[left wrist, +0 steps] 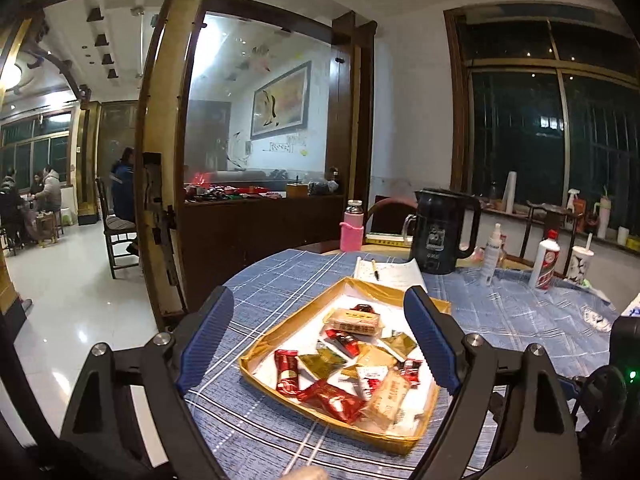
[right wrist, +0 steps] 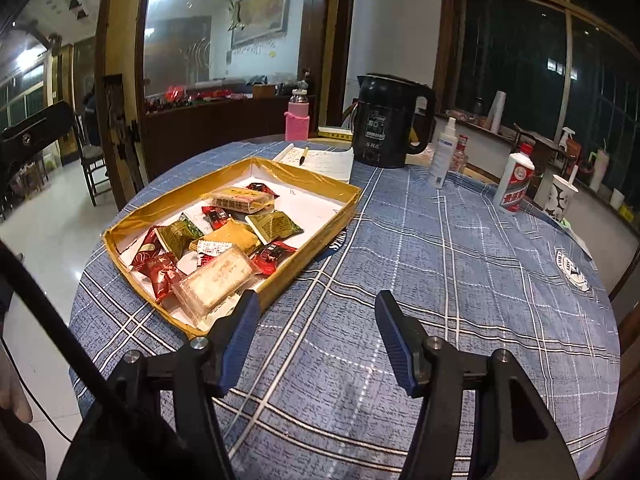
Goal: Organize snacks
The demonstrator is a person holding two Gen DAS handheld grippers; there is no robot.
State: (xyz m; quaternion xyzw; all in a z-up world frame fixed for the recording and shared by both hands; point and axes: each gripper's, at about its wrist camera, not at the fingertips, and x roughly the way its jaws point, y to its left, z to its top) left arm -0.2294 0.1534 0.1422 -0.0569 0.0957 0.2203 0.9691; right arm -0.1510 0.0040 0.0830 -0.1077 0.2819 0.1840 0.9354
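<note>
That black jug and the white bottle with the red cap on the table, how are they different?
The black jug is dark, wide and has a big side handle; the white bottle is pale, slimmer and has none. The jug's top has a pouring lip, while the bottle narrows to a red cap. The jug's front carries faint light print; the bottle wears a red-banded label. Both stand upright on the blue checked tablecloth, beyond the snack tray.

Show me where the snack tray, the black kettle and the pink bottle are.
Snack tray [right wrist: 312, 178]: right wrist view, on its gold far wall.
Black kettle [right wrist: 382, 136]: right wrist view, on the front of its body.
Pink bottle [right wrist: 297, 125]: right wrist view, on its pink sleeve.
</note>
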